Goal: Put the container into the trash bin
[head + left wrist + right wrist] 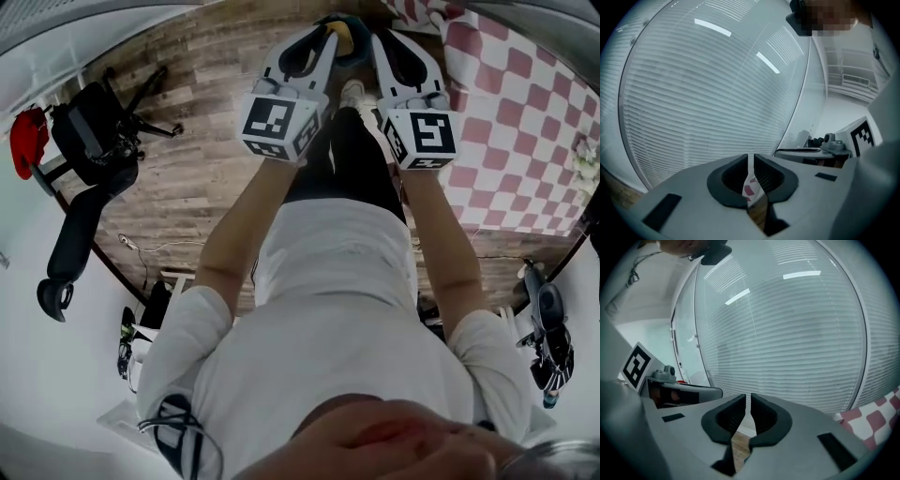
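Both grippers are held high side by side in front of the person, over the wooden floor (202, 112). My left gripper (326, 33) shows only a thin slit between its jaws in the left gripper view (751, 160), with nothing in it. The right gripper (380, 39) looks the same in the right gripper view (748, 400), jaws together and empty. Between the two grippers, far below, a teal round rim (361, 52) with something yellow (343, 37) inside peeks out. I cannot tell whether this is the bin. No container shows in either gripper.
A table with a red-and-white checked cloth (525, 122) stands at the right. A black office chair (94, 141) and a red thing (28, 141) are at the left. Closed blinds (703, 93) fill both gripper views. The person's white shoe (353, 91) is below the grippers.
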